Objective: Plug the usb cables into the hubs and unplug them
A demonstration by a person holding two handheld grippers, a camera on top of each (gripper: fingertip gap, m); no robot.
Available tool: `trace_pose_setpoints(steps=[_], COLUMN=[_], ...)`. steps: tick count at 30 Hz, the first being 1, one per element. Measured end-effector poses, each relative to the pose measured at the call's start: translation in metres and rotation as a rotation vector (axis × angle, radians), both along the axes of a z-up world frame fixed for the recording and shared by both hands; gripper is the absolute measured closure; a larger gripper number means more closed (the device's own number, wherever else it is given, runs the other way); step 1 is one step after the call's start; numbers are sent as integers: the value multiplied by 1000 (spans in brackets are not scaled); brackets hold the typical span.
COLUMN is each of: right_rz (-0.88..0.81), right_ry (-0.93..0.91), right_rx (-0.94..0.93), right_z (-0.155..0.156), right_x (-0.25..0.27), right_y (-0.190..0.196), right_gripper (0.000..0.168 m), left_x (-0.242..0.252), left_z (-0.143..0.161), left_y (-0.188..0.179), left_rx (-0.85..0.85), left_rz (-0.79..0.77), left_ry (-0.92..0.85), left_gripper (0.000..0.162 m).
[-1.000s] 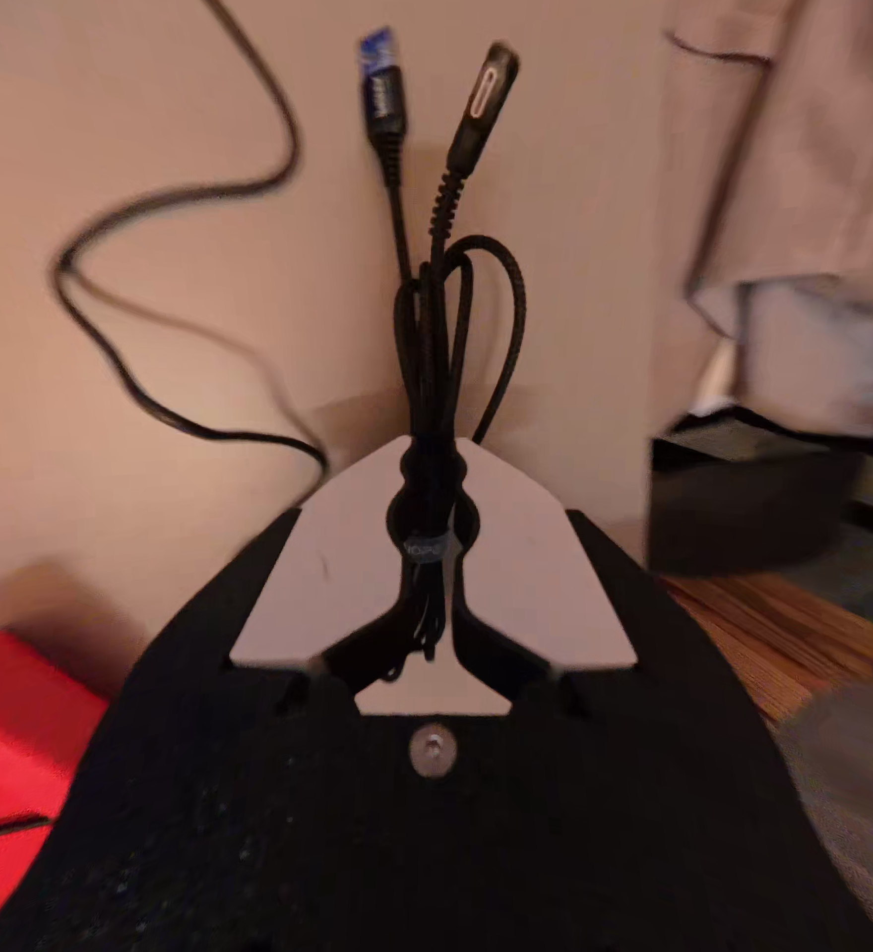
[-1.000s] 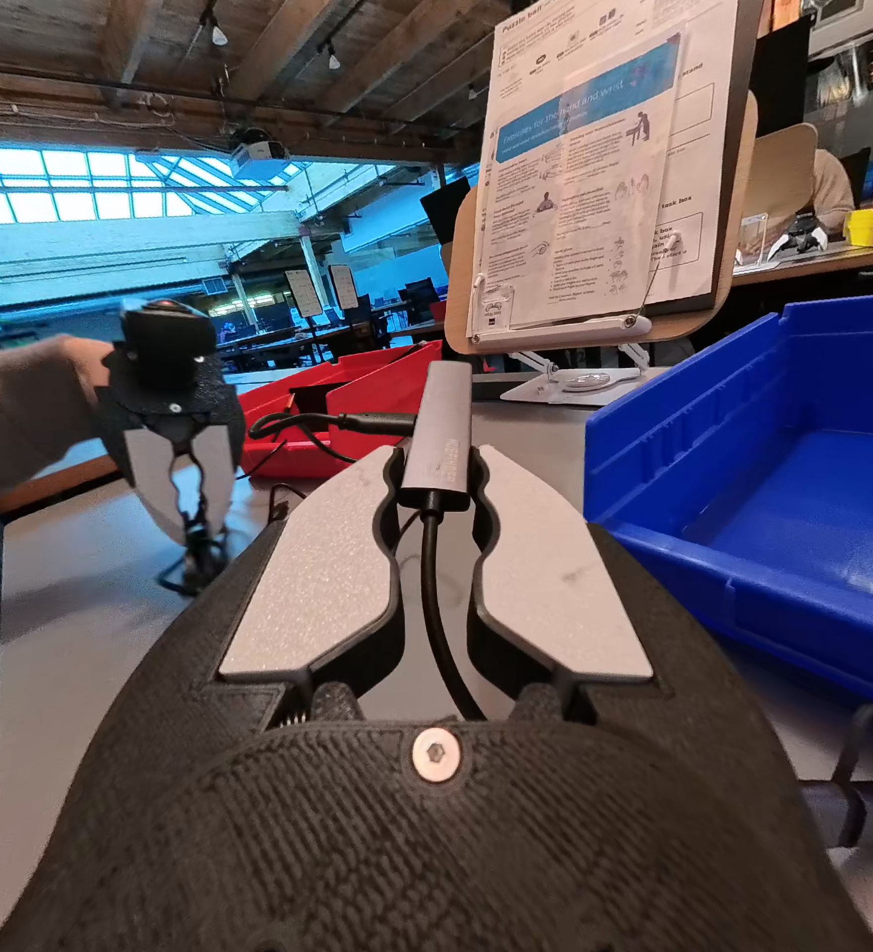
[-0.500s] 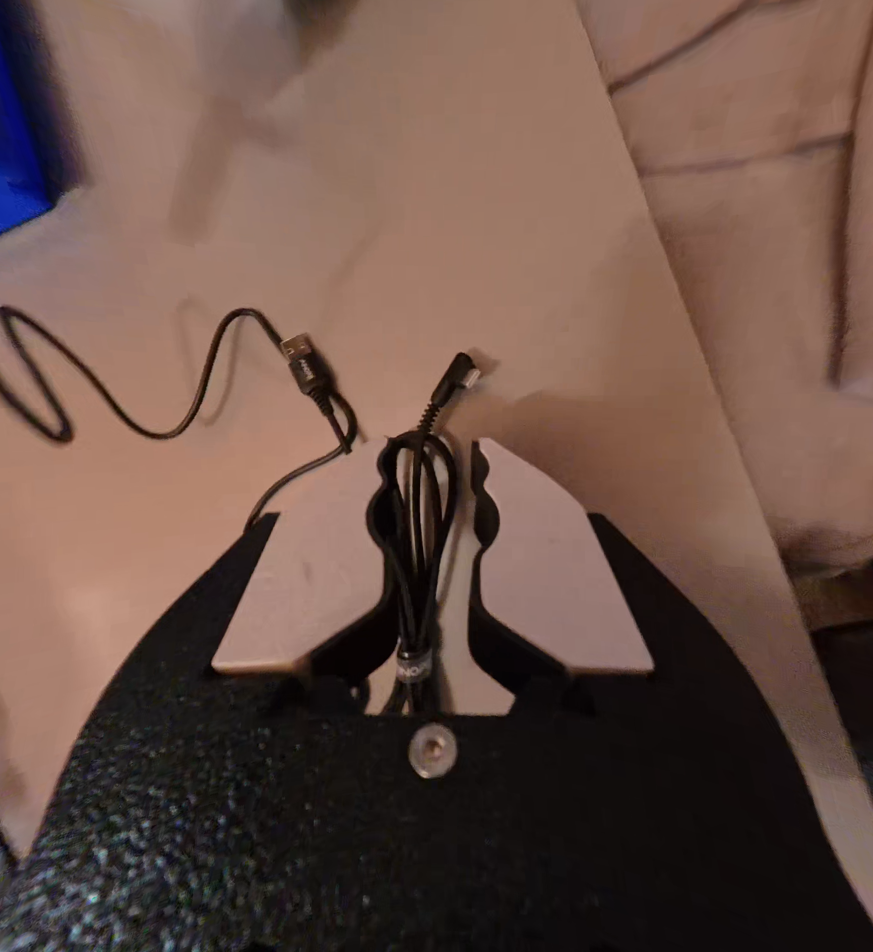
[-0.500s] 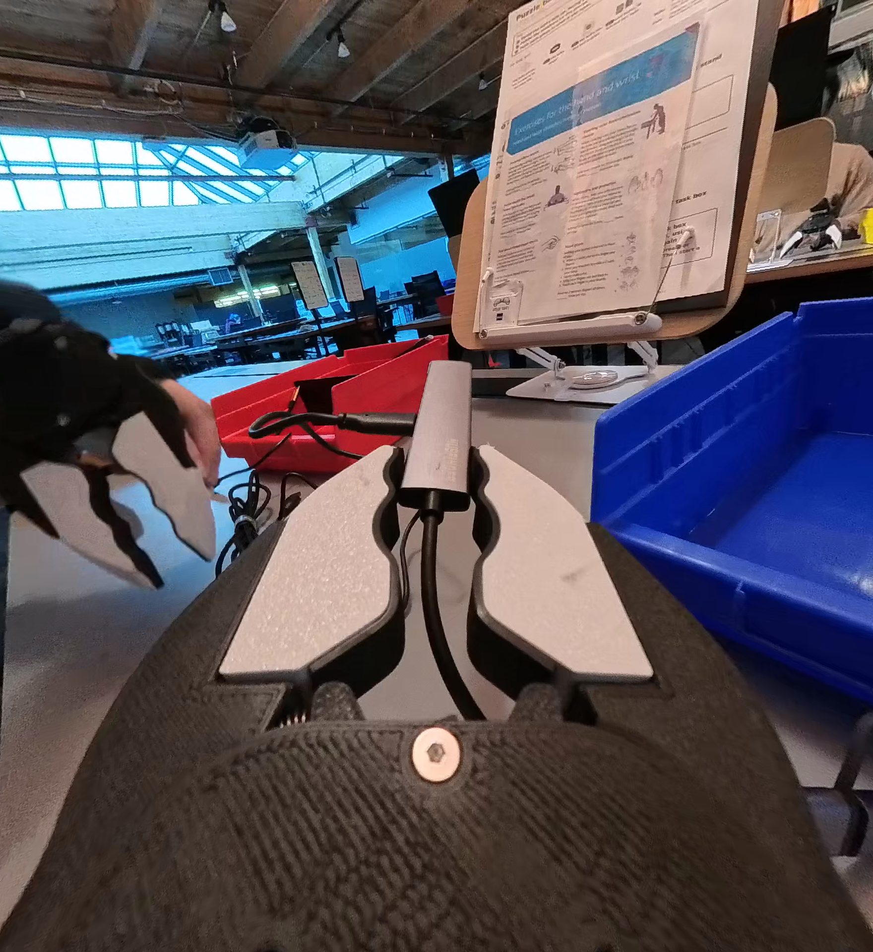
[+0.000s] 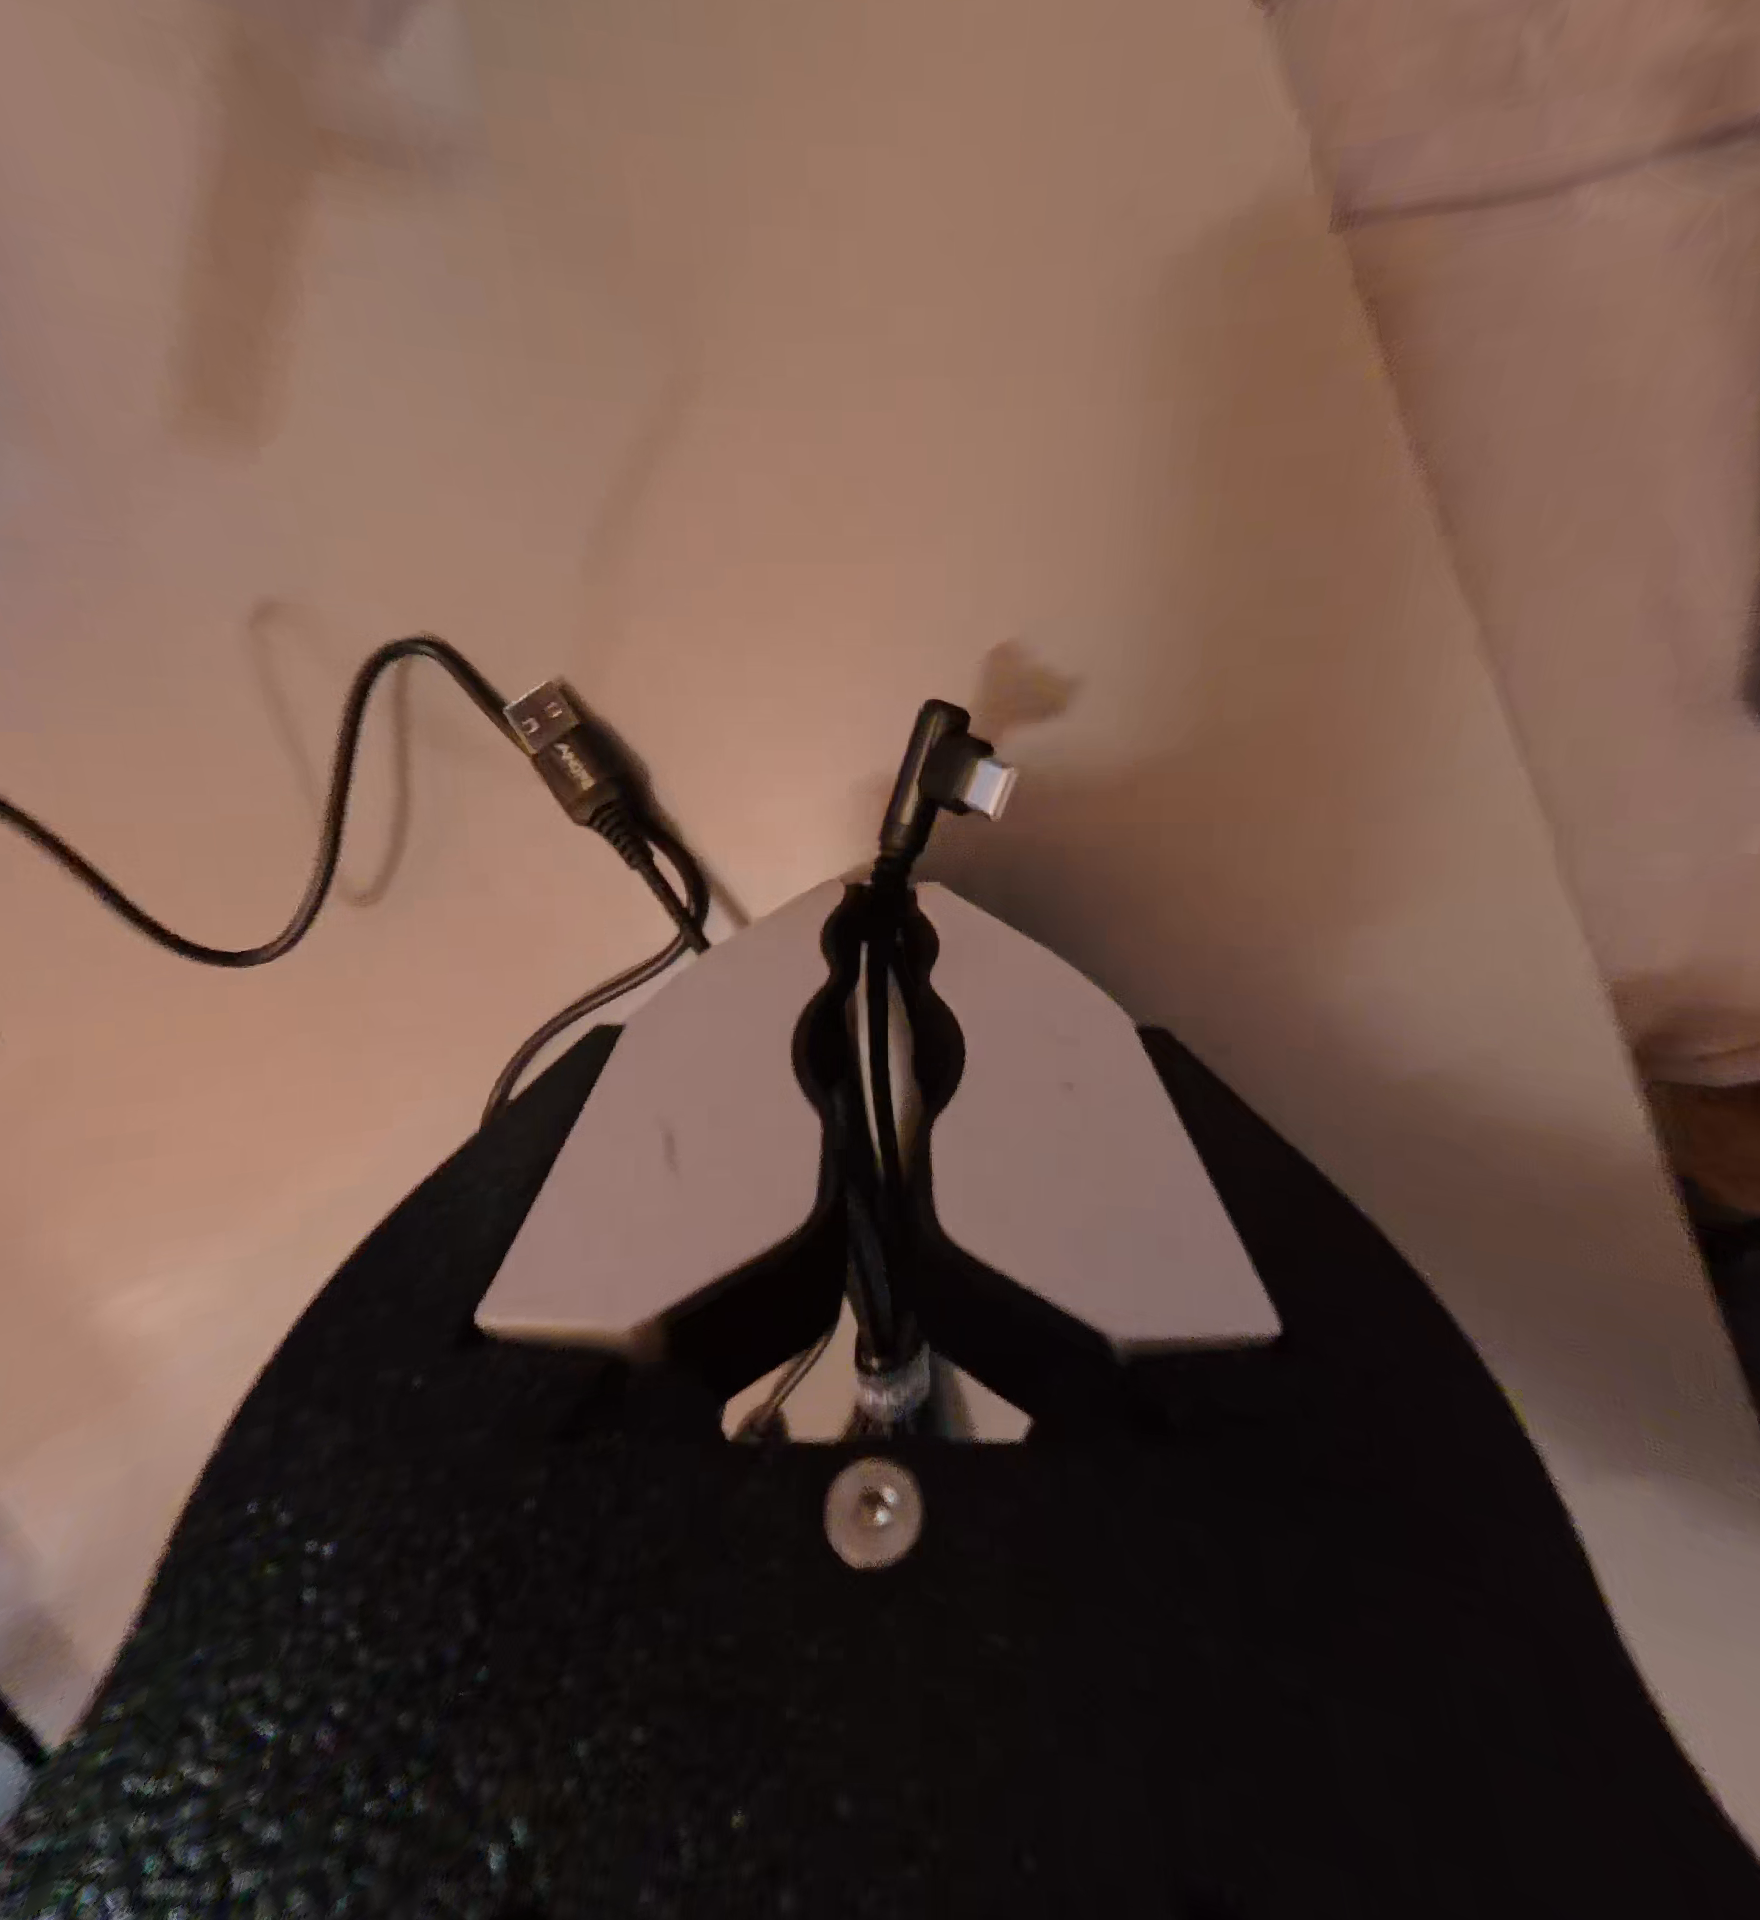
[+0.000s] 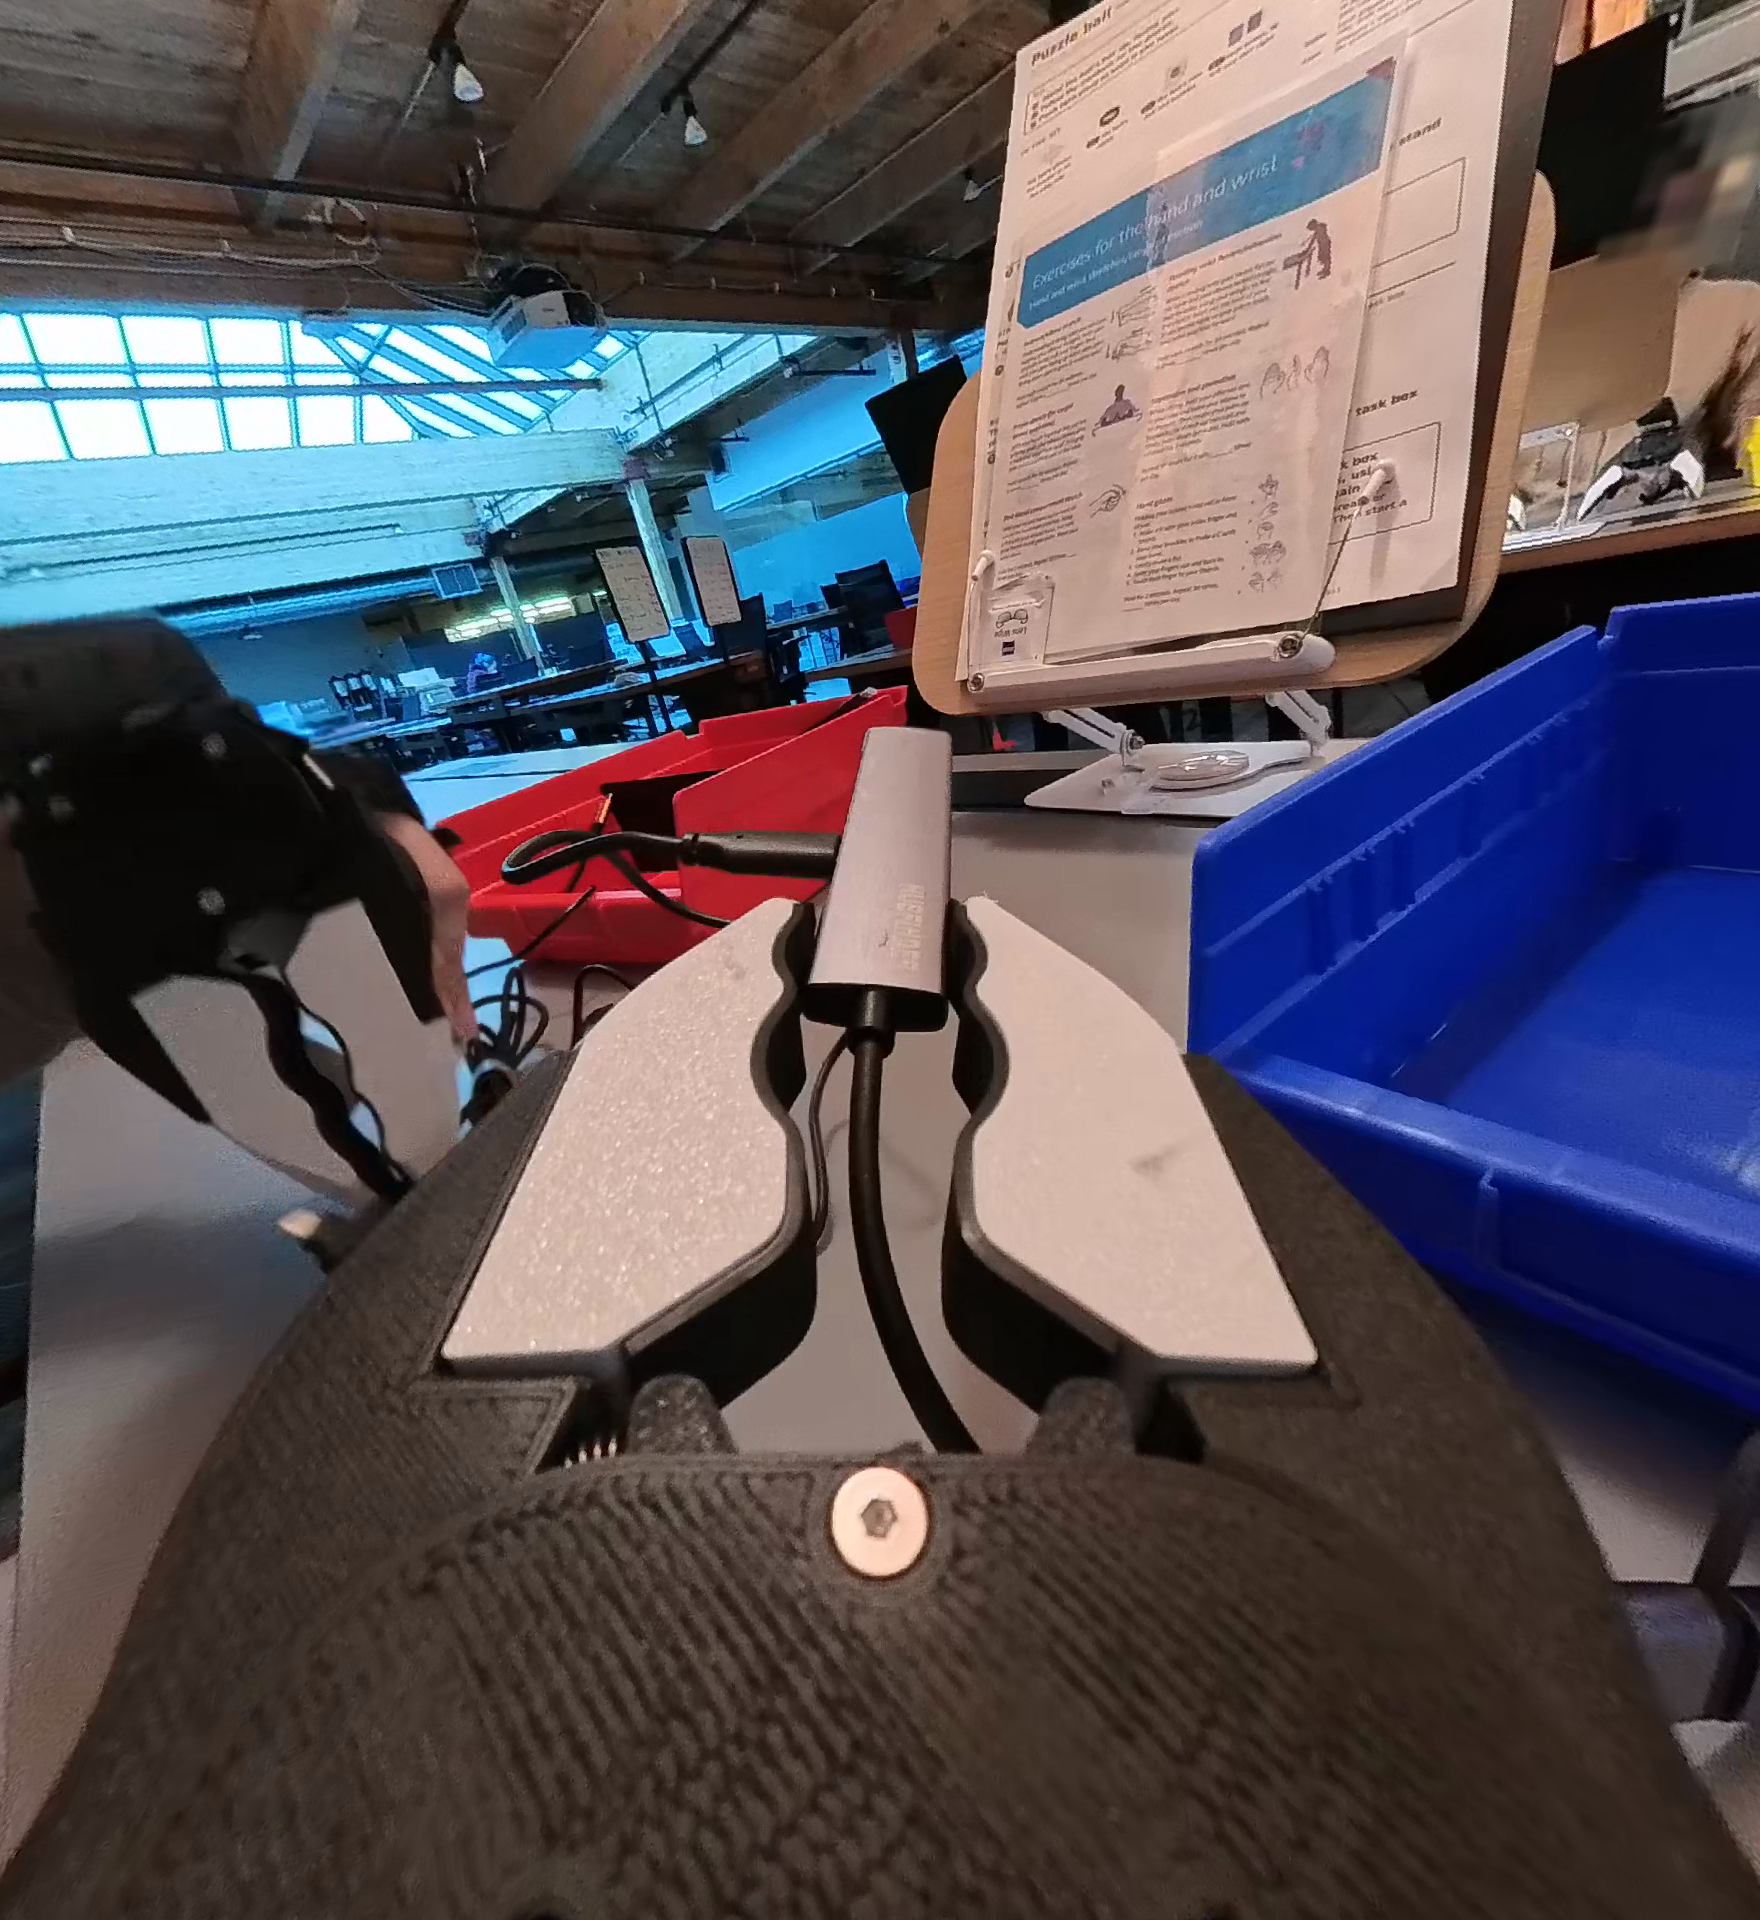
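Observation:
My left gripper (image 5: 881, 888) is shut on a bundled black USB cable (image 5: 871, 1039), low over the beige table. The cable's angled plug (image 5: 949, 769) sticks out just past the fingertips. A black USB-A plug (image 5: 559, 743) lies on the table to the left. My right gripper (image 6: 881, 914) is shut on a grey USB hub (image 6: 891, 831) that points forward. A black cable (image 6: 741, 847) is plugged into the hub's left side. The left gripper (image 6: 367, 1174) shows at the left of the right wrist view, tilted down with cable between its fingers.
A blue bin (image 6: 1582, 1195) stands close on the right. A red bin (image 6: 585, 914) lies behind the hub. A document stand (image 6: 1229, 675) with papers stands at the back. Loose black cable (image 5: 128, 904) trails across the table on the left. A person's sleeve (image 5: 1634, 520) lies at the right. Some 20 cm of space lies between my two pairs of fingers.
The left gripper stood open around the cable bundle half a second ago and has closed on it near the angled plug. The right gripper and hub have not moved.

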State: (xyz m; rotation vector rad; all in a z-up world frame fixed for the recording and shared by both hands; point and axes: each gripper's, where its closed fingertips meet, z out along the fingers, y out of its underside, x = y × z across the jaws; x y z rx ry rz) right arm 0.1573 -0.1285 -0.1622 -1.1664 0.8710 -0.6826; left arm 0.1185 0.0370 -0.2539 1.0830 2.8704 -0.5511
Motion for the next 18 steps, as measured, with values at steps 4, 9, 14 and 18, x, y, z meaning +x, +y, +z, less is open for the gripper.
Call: trace_pose_setpoints(steps=[4, 9, 14, 18], right_rz=[2, -7, -136, -303], right_ry=[4, 4, -27, -53], right_rx=[4, 13, 84, 46], right_z=[0, 0, 5, 6], right_x=[1, 1, 2, 1], right_y=[0, -2, -27, -61], right_gripper=[143, 143, 143, 143], left_x=[-5, 40, 85, 124], left_z=[60, 146, 229, 242], left_y=[-8, -16, -19, -21], left_rx=[-138, -289, -404, -364], left_rz=[66, 262, 400, 522], left_ry=[163, 248, 416, 322], left_gripper=[157, 156, 157, 157])
